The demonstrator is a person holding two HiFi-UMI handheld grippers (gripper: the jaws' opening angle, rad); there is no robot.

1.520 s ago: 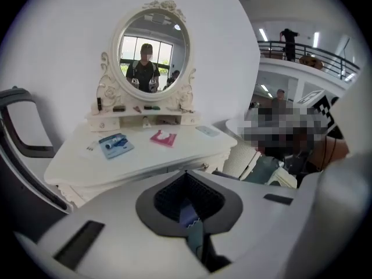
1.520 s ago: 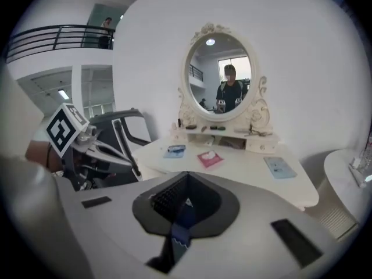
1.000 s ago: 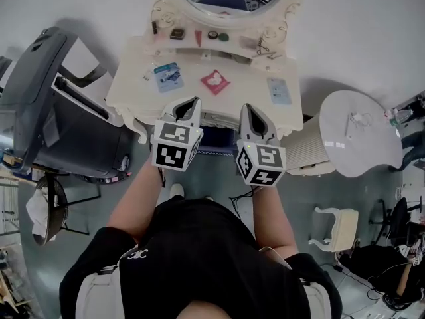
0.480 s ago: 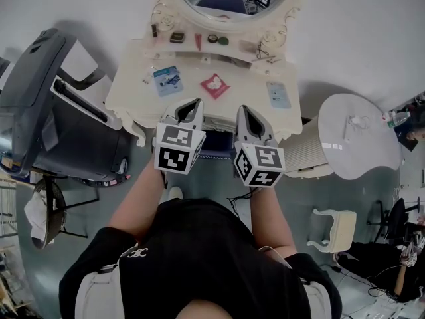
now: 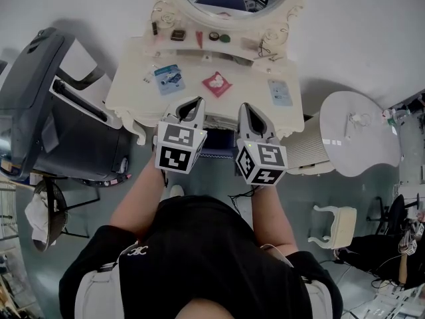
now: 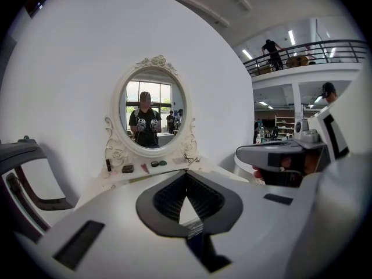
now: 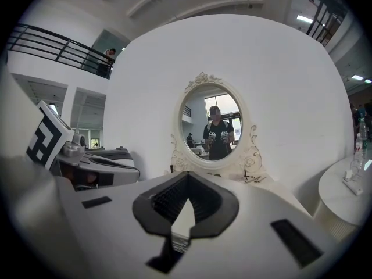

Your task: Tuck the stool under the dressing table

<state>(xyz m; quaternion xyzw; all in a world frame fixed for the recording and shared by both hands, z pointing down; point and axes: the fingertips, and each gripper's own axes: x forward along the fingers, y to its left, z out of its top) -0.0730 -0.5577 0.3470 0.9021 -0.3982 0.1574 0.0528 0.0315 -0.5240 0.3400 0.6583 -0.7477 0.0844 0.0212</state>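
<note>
Hovering side by side over the front edge of the dressing table (image 5: 246, 88), the left gripper (image 5: 192, 105) and the right gripper (image 5: 247, 110) each have their jaws closed tip to tip, with nothing held between them. The stool (image 5: 214, 141) shows only as a dark blue patch beneath the worktop's front edge, between the two grippers.
</note>
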